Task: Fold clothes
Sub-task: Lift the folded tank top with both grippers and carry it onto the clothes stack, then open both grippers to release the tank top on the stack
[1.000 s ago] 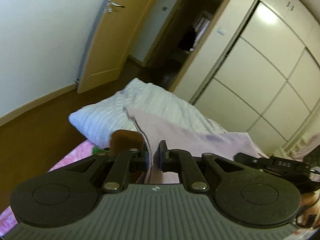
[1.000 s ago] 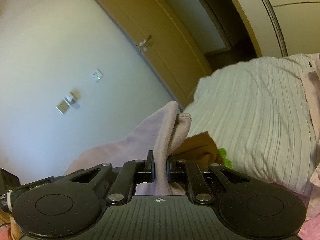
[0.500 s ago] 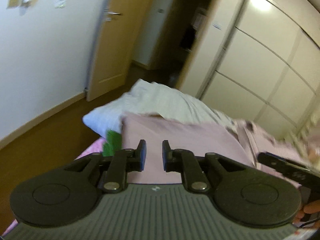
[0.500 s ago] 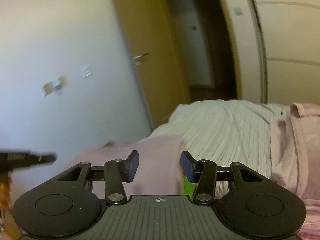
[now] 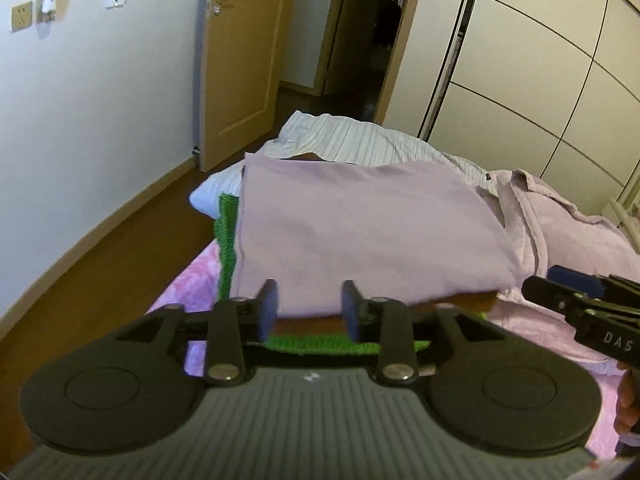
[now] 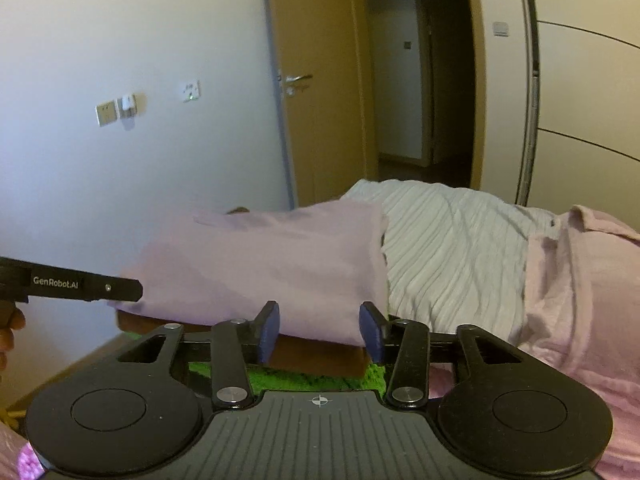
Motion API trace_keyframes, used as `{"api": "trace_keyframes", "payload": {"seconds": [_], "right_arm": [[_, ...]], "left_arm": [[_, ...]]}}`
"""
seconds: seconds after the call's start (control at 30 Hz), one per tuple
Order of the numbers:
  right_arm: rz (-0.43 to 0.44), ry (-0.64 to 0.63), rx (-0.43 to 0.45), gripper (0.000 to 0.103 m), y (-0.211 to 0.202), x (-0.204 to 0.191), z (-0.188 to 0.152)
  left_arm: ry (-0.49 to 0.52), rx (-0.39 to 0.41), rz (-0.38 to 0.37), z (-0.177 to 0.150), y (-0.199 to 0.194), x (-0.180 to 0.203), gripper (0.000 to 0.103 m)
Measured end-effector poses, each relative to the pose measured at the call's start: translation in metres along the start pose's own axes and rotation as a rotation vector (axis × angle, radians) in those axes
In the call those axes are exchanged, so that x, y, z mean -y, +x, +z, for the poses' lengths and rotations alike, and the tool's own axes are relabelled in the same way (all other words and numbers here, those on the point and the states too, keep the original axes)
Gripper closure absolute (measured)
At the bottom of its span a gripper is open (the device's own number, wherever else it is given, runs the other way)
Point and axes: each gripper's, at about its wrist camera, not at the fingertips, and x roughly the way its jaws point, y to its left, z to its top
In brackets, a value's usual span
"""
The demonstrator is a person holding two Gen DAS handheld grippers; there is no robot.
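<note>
Folded lilac garment point(image 5: 360, 232) lies on a brown board point(image 6: 320, 354) over a green mat point(image 5: 226, 236) on the bed. Left gripper point(image 5: 308, 308) and right gripper point(image 6: 320, 330): jaws just opened, apart (nothing clamped, cloth edge lies beyond pads).

Pale plaster wall point(image 5: 100, 92) carrying switch plates point(image 6: 106, 113); tan wooden door point(image 5: 240, 60) standing open onto dark hallway point(image 6: 444, 80). Cream panelled wardrobe point(image 5: 540, 80) lining one side; brown wood floor point(image 5: 120, 248) running beside bed.
</note>
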Motion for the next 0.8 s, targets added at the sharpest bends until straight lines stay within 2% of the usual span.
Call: {"api": "trace_keyframes", "payload": {"seconds": [0.1,0.17,0.37,0.6,0.7,0.8], "right_arm": [[-0.023,0.036,-0.021,0.047,-0.025,-0.004,0.005],[-0.025,0.064,-0.037,0.044,-0.043,-0.009,0.007],[-0.011,0.109,-0.062,0.039,-0.091,-0.026,0.015],[0.014,0.081,-0.047,0.035,-0.149,-0.05,0.015],[0.021,0.07,-0.042,0.033,-0.171,-0.059,0.008],[0.036,0.069,-0.055,0.031,-0.19,-0.067,-0.003]], "left_arm": [[0.005,0.002,0.013,-0.006,-0.034,0.01,0.064],[0.018,-0.004,0.014,-0.008,-0.055,0.019,0.051],[0.038,0.006,0.02,-0.021,-0.116,0.042,0.033],[0.037,0.015,0.028,-0.044,-0.172,0.051,0.026],[0.033,0.017,0.037,-0.058,-0.192,0.054,0.018],[0.032,0.011,0.047,-0.076,-0.209,0.058,0.017]]}}
